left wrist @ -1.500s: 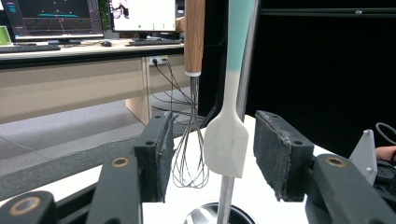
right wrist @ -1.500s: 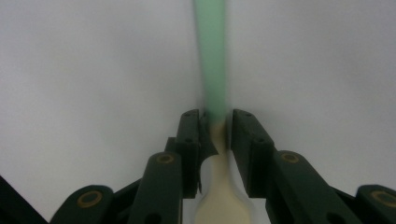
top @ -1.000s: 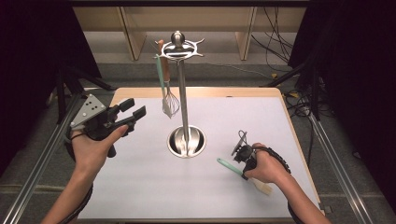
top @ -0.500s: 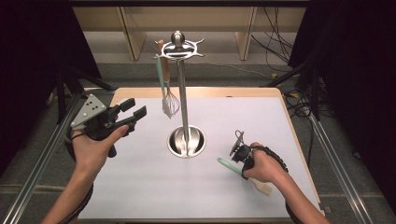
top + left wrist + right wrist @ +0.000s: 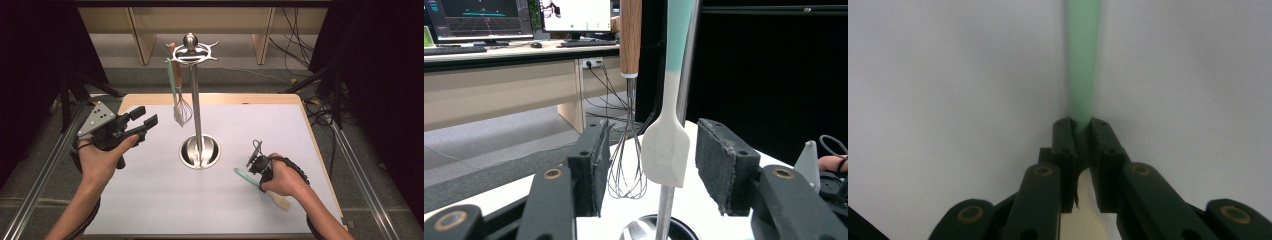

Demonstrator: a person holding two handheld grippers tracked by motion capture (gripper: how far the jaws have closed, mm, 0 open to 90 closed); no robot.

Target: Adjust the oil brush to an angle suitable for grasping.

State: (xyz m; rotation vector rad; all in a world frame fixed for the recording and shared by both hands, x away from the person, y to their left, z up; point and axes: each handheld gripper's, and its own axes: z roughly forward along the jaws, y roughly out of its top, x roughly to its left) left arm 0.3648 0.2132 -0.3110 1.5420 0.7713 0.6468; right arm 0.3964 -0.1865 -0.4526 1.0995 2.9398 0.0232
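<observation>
Now our right gripper point(image 5: 257, 164) has just been closing on the green-handled spatula point(image 5: 1081, 60) lying flat on the table point(image 5: 150, 200), its handle running ahead of the pinched jaws. We judge a thin grip could let it swivel. Our left gripper point(image 5: 649, 165) hangs open.

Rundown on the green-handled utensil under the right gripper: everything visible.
The utensil lies flat on the white table, running diagonally. Its handle end is mint green and smooth, the far end by the wrist pale cream, a spatula-like blade. The right gripper points down on it, jaws having just been closing, pads now pressing the shaft where green meets cream. The person's hand covers its middle.
</observation>
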